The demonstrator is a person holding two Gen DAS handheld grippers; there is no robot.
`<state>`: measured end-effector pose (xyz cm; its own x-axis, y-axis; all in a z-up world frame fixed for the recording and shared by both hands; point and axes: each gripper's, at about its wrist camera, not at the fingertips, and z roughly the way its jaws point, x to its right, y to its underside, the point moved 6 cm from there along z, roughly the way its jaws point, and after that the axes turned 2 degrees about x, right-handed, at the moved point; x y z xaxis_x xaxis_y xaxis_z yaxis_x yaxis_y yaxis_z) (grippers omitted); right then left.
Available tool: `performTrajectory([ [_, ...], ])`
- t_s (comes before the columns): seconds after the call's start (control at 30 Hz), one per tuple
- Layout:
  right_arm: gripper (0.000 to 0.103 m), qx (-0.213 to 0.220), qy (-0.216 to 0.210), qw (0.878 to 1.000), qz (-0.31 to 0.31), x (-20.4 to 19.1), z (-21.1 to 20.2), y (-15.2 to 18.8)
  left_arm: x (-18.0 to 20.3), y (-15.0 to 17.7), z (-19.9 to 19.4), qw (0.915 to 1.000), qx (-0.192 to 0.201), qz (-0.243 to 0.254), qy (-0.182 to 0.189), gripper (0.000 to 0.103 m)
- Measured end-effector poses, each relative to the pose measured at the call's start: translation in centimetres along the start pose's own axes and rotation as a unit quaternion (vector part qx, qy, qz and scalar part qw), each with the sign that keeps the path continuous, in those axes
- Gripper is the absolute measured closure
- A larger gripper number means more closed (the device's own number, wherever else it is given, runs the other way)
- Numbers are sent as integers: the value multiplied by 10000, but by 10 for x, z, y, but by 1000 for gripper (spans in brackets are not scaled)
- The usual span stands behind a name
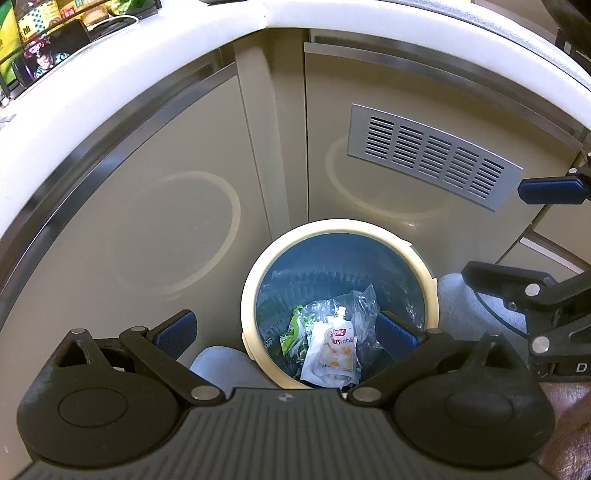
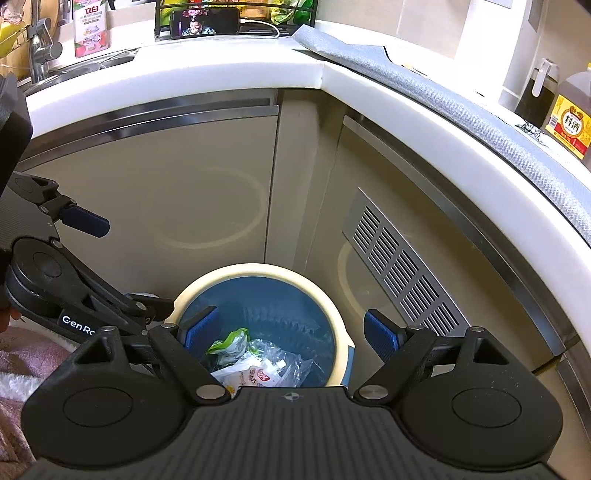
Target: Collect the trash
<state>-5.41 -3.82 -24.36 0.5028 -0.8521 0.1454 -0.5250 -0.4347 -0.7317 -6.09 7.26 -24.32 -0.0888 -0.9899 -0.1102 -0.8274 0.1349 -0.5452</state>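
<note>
A round bin with a cream rim (image 1: pixel 340 226) (image 2: pixel 258 268) and a blue inside stands on the floor in the cabinet corner. Inside it lie a white spout pouch (image 1: pixel 330 350) (image 2: pixel 245 373), a green wrapper (image 1: pixel 293 328) (image 2: pixel 229 341) and crumpled clear plastic (image 1: pixel 356 306) (image 2: pixel 282 356). My left gripper (image 1: pixel 286 332) hangs open over the bin's near side with nothing between its blue pads. My right gripper (image 2: pixel 291 332) is also open above the bin and holds nothing. Each gripper's blue-padded fingers (image 1: pixel 550 190) (image 2: pixel 86 219) show at the edge of the other's view.
Beige cabinet doors (image 1: pixel 155 206) and a metal vent grille (image 1: pixel 432 158) stand behind the bin. The white countertop (image 2: pixel 221 68) carries a phone (image 2: pixel 205 22), a faucet (image 2: pixel 40 48), a grey mat (image 2: pixel 461 107) and sauce bottles (image 2: pixel 569 122). Pale fabric (image 1: pixel 218 363) lies beside the bin.
</note>
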Motion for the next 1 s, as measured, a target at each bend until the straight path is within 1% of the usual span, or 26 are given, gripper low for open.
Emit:
performTrajectory([
  [0.33,17,-28,-32,10000,49,3,3,2,0,2,0,10000,4,40,-8,0],
  [0.73,17,-105,-136,9998,136,5,10,4,0,2,6,9999,-96,108,-34,0],
  [0.87,17,-79,-133,9996,240,12,10,3,1,0,4,9998,-14,183,-83,0],
  [1.0,17,-29,-41,9994,344,20,7,2,-1,-5,0,9998,83,172,-94,0],
])
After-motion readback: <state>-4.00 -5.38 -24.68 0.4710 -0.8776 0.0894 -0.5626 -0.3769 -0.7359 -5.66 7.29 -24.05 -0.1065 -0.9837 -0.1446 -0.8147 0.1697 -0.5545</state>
